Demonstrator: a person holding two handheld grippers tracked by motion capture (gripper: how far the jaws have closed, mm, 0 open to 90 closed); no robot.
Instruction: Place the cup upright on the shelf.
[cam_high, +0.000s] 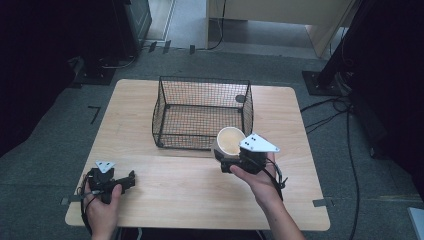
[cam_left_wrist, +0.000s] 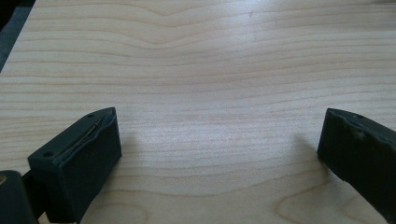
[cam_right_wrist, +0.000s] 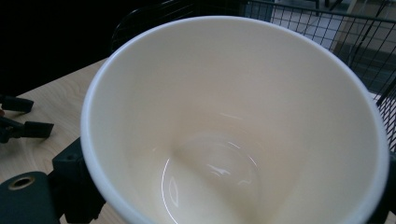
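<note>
My right gripper (cam_high: 231, 161) is clenched on the cream cup (cam_high: 230, 140), held just at the near right corner of the wire basket (cam_high: 202, 111), which lies at eleven o'clock from it, while my left gripper (cam_high: 131, 179) rests released, well apart.

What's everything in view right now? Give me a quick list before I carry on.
cup: one, cream-white, empty, held up in the right gripper beside the basket's near right corner
basket: one, black wire mesh, open top, empty, on the far middle of the table
table: one, light wood, bare in front of the left gripper
cables: several, black, on the grey floor right of the table
tape strips: two, grey, at the table's near edges
left gripper: one, black, jaws wide apart over bare wood, near left of the table
right gripper: one, black, closed on the cup
hands: two, one on each gripper
</note>
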